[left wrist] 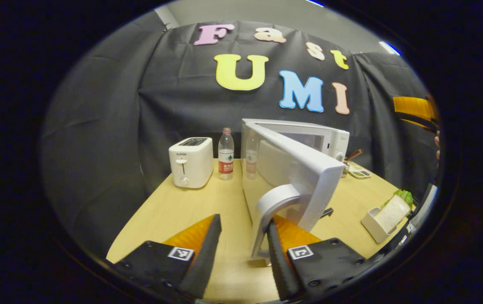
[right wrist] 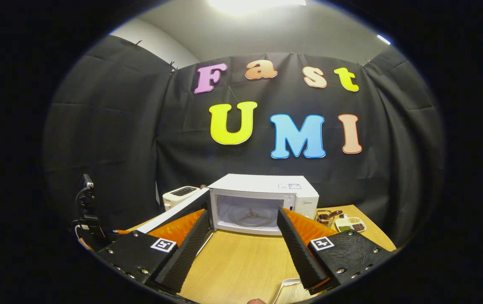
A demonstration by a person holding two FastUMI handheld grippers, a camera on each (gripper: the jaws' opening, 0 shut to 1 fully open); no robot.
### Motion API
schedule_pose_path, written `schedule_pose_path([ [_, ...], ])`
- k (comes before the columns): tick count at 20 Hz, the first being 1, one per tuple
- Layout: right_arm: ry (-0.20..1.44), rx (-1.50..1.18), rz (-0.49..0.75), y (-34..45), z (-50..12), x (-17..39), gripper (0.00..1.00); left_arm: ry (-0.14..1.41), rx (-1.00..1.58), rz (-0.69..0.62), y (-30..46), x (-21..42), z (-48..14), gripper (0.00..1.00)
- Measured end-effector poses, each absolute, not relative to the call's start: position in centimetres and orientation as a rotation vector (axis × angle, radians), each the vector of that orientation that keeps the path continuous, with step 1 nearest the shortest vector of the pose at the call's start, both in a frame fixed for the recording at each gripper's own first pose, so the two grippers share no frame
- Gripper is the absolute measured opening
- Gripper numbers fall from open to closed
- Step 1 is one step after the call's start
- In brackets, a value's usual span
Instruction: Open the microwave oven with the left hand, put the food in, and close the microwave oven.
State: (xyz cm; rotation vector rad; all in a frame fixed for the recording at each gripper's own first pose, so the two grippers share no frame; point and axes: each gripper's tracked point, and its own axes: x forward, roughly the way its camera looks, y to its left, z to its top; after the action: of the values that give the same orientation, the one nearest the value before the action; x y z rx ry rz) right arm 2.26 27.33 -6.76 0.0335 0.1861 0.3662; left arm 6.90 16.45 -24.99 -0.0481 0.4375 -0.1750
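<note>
Microwave (right wrist: 262,202) sits at the table's (left wrist: 174,211) back, door (left wrist: 296,164) swung wide, cavity bare. Left gripper (left wrist: 241,249) jaws spread, one finger behind the door handle (left wrist: 273,202), possibly touching. Toaster (left wrist: 191,162) and bottle (left wrist: 226,154) stand left of the door. Food container (left wrist: 387,215) sits near the table's right edge. Right gripper (right wrist: 241,249) jaws spread, holding nothing, facing the cavity.

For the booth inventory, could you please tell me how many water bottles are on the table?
2. One bottle stands just right of the toaster; a second bottle shows beside it, behind the microwave's open door. Others may be hidden behind the microwave.
</note>
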Motion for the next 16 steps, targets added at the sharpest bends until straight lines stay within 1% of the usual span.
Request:
schedule_pose_path([
  [1, 0.182, 0.033, 0.363, 26.9, -6.7, 2.4, 0.99, 0.418, -0.038, -0.152, 16.6, 6.5, -24.4, 0.82],
  [2, 0.184, 0.031, 0.362, 26.2, -6.7, 2.6, 0.99, 0.397, -0.031, -0.139, 16.5, 5.9, -23.3, 0.87],
  [5, 0.187, 0.046, 0.384, 24.5, -6.8, 3.2, 0.99, 0.354, -0.017, -0.068, 16.4, 4.1, -20.4, 0.9],
  [8, 0.241, 0.093, 0.398, 21.8, -8.0, 3.9, 0.99, 0.267, -0.019, 0.018, 15.7, 2.5, -15.5, 0.91],
  [9, 0.26, 0.107, 0.397, 20.6, -8.2, 4.2, 1.0, 0.236, -0.015, 0.038, 15.0, 2.1, -14.0, 0.94],
  [10, 0.279, 0.119, 0.395, 19.4, -8.6, 4.5, 0.99, 0.211, -0.008, 0.051, 14.1, 2.0, -12.6, 0.96],
  [16, 0.457, 0.215, 0.379, 12.9, -13.6, 5.4, 1.0, 0.099, 0.009, 0.062, 8.3, 2.0, -6.1, 0.96],
])
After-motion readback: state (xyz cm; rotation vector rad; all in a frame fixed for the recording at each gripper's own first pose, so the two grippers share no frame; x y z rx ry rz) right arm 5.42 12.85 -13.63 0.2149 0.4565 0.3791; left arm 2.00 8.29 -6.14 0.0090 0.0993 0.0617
